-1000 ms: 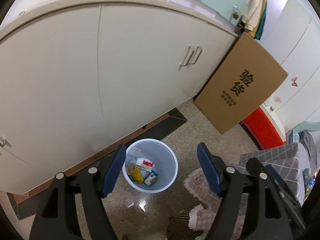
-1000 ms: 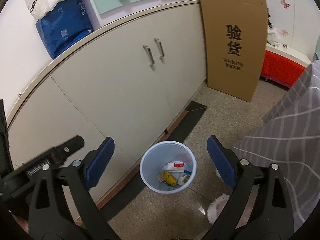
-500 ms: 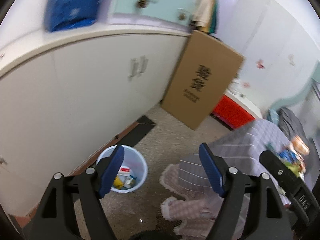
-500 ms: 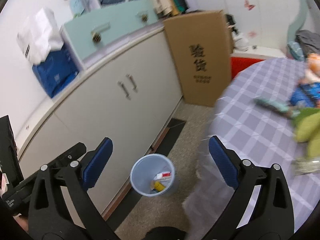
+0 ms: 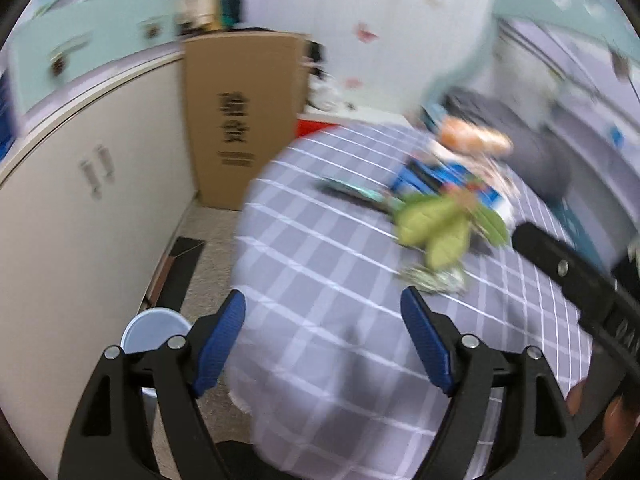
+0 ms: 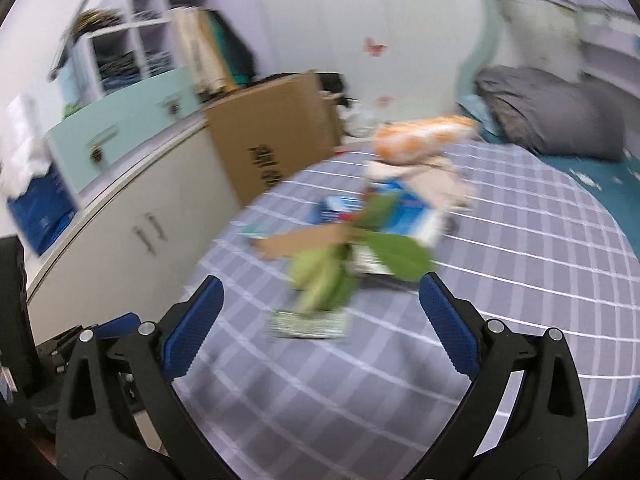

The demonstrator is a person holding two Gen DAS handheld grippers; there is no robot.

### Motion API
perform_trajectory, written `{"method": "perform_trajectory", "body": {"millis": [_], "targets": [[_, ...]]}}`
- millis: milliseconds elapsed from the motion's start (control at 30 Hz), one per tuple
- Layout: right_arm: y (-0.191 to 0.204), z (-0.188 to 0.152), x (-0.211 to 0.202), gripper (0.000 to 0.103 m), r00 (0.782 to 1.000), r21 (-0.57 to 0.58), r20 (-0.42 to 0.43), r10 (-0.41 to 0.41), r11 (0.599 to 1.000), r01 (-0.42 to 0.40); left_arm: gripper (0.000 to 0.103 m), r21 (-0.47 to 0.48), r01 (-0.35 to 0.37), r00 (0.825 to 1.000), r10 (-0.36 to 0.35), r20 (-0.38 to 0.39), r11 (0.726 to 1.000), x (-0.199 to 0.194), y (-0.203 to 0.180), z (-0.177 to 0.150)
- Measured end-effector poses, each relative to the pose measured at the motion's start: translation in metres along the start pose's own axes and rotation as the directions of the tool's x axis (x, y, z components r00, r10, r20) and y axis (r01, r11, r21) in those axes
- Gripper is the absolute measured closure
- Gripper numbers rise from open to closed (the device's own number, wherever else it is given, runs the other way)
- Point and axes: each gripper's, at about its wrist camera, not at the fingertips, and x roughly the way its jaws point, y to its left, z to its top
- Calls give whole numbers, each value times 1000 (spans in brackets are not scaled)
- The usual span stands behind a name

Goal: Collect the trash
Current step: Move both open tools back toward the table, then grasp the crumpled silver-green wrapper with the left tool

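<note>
Both my grippers are empty: the left gripper [image 5: 322, 314] has its jaws opening with nothing between them, and the right gripper [image 6: 320, 300] stands wide. The blurred trash pile [image 6: 352, 248] lies on the checked tablecloth [image 6: 520, 264] at twelve o'clock. The bin [image 5: 154, 330] sits on the floor at eight o'clock.
</note>
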Motion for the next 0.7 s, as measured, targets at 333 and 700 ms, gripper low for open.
{"method": "perform_trajectory", "body": {"millis": [333, 700], "targets": [[-68, -8, -2, 7, 999, 103, -45, -27, 994, 31, 25, 290, 4, 998, 14, -61, 957, 50, -72, 2], [-73, -10, 14, 7, 995, 108, -98, -9, 994, 20, 40, 382, 31, 997, -4, -71, 924, 70, -83, 8]]}}
